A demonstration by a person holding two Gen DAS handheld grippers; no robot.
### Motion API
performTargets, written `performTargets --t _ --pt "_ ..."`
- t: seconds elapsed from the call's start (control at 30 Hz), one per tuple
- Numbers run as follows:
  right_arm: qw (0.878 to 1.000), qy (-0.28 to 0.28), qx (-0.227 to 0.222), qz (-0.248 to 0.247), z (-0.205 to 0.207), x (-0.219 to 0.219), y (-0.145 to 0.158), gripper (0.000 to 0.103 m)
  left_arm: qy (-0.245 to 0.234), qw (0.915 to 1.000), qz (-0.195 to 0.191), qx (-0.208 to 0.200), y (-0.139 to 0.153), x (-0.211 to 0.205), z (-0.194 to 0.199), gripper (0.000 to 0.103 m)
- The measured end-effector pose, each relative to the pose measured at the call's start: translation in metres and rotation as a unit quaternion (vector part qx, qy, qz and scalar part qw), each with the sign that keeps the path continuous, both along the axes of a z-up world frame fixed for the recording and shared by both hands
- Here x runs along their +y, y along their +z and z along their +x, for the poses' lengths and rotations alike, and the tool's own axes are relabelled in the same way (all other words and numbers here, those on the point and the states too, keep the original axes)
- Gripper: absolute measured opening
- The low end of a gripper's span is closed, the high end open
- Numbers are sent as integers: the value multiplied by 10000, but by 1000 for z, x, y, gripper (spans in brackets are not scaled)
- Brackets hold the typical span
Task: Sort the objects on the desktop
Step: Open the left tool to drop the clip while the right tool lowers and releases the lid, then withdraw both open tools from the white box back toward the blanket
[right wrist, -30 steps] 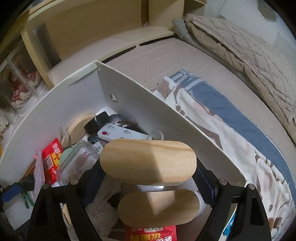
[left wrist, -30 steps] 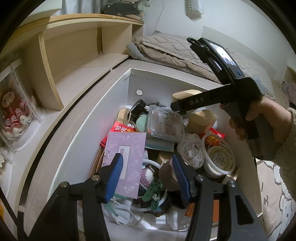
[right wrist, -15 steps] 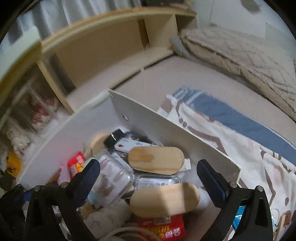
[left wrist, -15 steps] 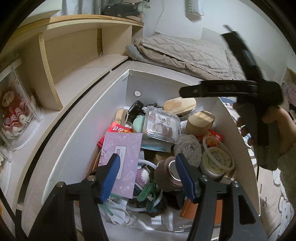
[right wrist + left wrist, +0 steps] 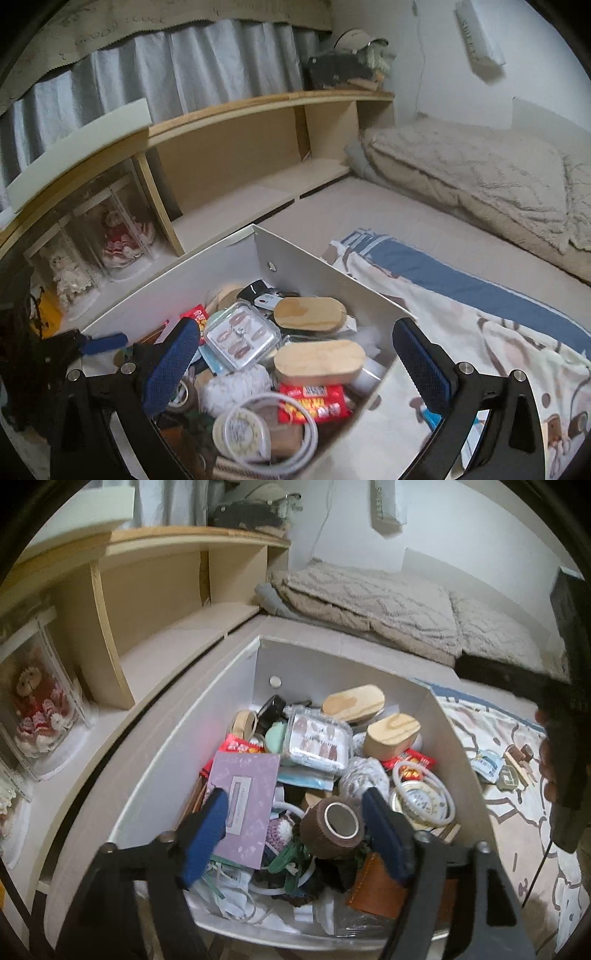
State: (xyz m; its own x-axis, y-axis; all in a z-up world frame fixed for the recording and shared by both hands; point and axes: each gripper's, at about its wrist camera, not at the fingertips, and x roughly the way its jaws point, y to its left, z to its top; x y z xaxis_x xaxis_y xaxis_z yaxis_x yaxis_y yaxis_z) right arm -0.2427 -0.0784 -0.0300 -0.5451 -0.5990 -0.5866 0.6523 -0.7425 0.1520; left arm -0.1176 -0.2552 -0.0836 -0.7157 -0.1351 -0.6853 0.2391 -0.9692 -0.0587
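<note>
A white box (image 5: 321, 664) is crammed with desk items: two oval wooden blocks (image 5: 352, 703) (image 5: 391, 734), a clear case of fake nails (image 5: 317, 742), a purple card (image 5: 243, 797) and a white ring (image 5: 421, 797). My left gripper (image 5: 295, 830) hangs over the box's near end with its jaws opening. A brown tape roll (image 5: 332, 827) lies between them beside the right pad, and the left pad stands clear of it. My right gripper (image 5: 295, 365) is open wide and holds nothing, above the box's right wall (image 5: 325, 280). The wooden blocks (image 5: 310, 314) (image 5: 319, 362) lie below it.
A wooden shelf (image 5: 229, 155) runs behind the box, with dolls in clear cases (image 5: 122, 236) at its left end. A beige blanket (image 5: 461, 173) covers the bed beyond. To the right of the box, a patterned cloth (image 5: 509, 812) holds several small items.
The right gripper let go of the wooden block, which now lies in the box, and drew back and up with jaws wide. The left jaws spread apart around the brown roll.
</note>
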Motion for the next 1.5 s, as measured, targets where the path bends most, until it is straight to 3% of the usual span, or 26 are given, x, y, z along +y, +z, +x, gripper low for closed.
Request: performTargets --t 0.3,1.07,1.5 --pt "9995 -238 215 -5 24 32 6 103 23 9985 -93 543 25 13 20 103" --pt "9974 -385 610 55 82 84 31 103 23 9956 -398 844 64 60 51 103" --pt "9947 -601 836 50 110 128 55 103 -202 9929 -369 1113 89 100 55 103"
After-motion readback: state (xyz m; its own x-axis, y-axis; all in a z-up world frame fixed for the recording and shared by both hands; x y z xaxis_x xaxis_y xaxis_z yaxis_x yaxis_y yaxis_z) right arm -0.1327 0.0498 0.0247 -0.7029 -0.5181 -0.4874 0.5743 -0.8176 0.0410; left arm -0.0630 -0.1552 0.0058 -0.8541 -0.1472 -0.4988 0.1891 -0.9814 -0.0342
